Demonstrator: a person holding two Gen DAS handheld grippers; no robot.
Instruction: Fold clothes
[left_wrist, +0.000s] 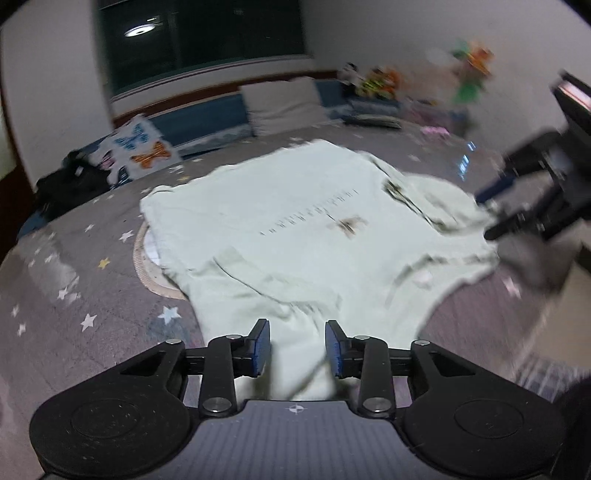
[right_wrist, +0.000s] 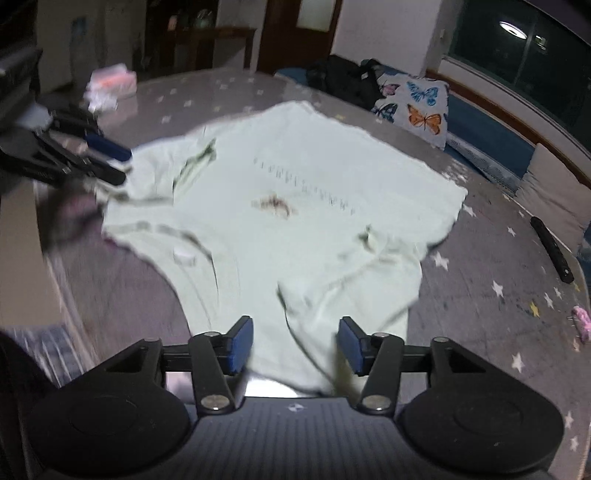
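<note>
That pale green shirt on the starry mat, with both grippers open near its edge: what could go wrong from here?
1. The pale green shirt lies rumpled near the left gripper, so a fold made now may lock in creases.
2. Loose cloth sits between the open pads of the right gripper; closing could pinch a bunched wad instead of one edge.
3. The shirt overlaps a round mat, which might shift if the cloth is dragged.

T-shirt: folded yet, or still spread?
Mostly spread. The T-shirt lies flat on the star mat with its print showing; only the near sleeves and edges are rumpled or turned over. No clean fold shows.
</note>
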